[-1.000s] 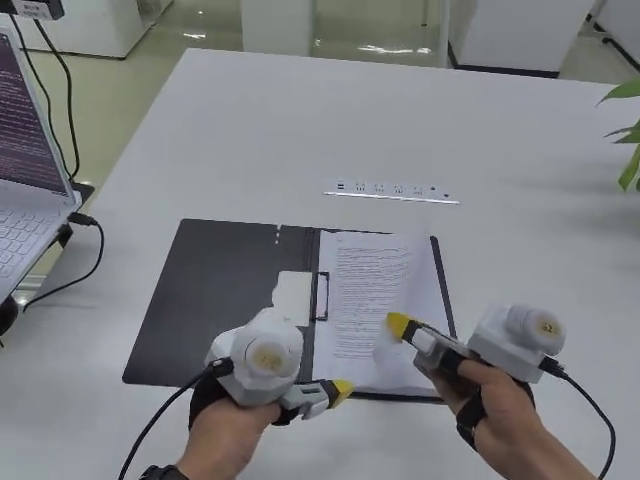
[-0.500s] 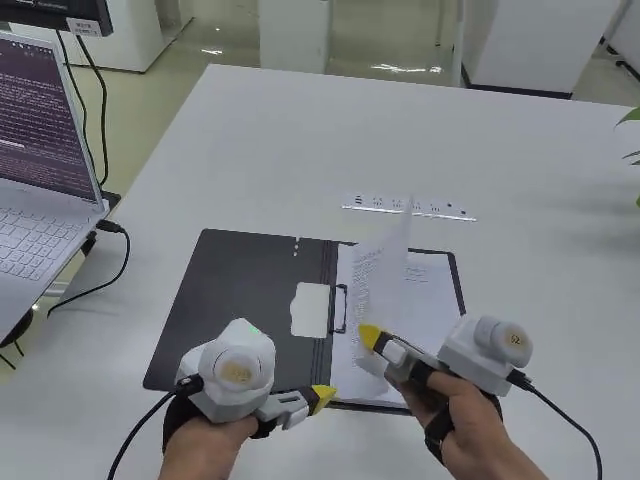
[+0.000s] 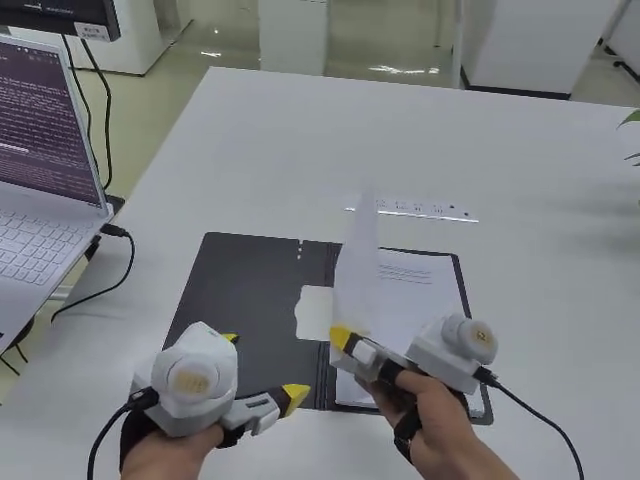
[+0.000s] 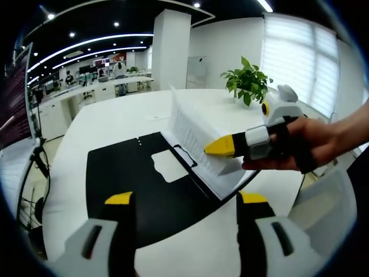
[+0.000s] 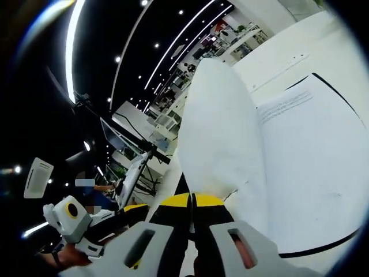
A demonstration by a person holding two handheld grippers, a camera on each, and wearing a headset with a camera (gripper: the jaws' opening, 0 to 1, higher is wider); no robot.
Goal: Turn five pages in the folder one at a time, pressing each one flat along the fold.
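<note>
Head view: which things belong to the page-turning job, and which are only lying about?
Job in hand:
folder
lifted page, pinched by the right gripper
flat pages under it
left gripper, open

Lying about:
laptop
cable
socket strip set in the table
plant

You hold two yellow-tipped white grippers: the left gripper and the right gripper. On the one white table lies one open black plastic folder with one white printed page raised. From the folder, count one silver laptop at 9 o'clock, one recessed white socket strip at 12 o'clock and one green leafy potted plant.
</note>
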